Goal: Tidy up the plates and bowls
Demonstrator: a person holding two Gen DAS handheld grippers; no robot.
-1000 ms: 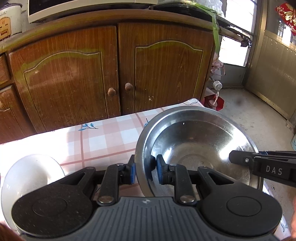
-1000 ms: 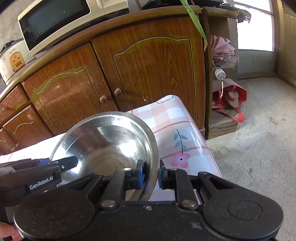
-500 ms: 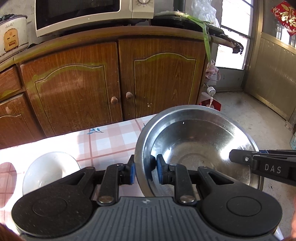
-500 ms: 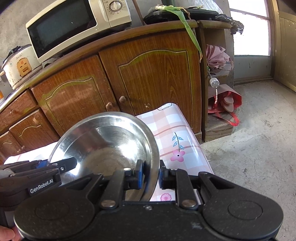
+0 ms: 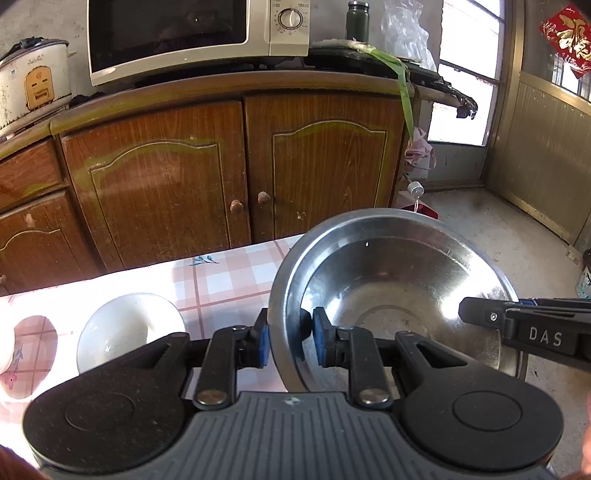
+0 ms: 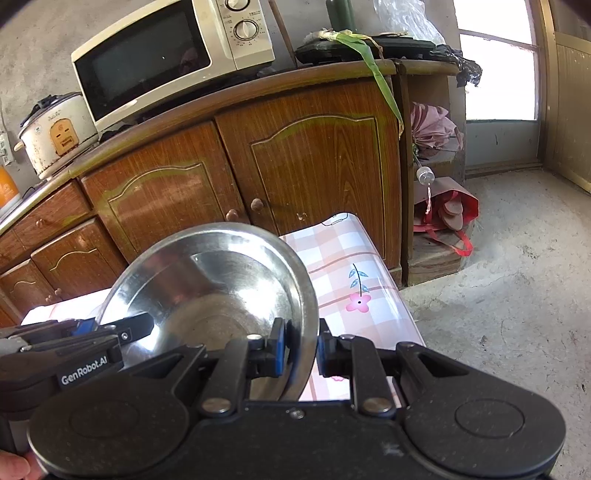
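A large steel bowl (image 5: pixel 399 295) is held in the air above the checked tablecloth (image 5: pixel 229 273). My left gripper (image 5: pixel 288 341) is shut on the bowl's left rim. My right gripper (image 6: pixel 299 349) is shut on the opposite rim of the same bowl (image 6: pixel 214 291). The right gripper also shows at the right of the left wrist view (image 5: pixel 532 332), and the left gripper at the left of the right wrist view (image 6: pixel 74 350). A white bowl (image 5: pixel 129 328) sits on the cloth to the left, below the steel bowl.
Another white dish (image 5: pixel 5 350) shows at the far left edge. Wooden cabinets (image 5: pixel 229 177) stand behind the table, with a microwave (image 5: pixel 195 33) and a rice cooker (image 5: pixel 33 81) on top. The table's right edge (image 6: pixel 391 280) drops to a concrete floor (image 6: pixel 517 295).
Both grippers have lifted the steel bowl higher together. The table and white bowl look lower and farther away, and the microwave and counter top have come into view.
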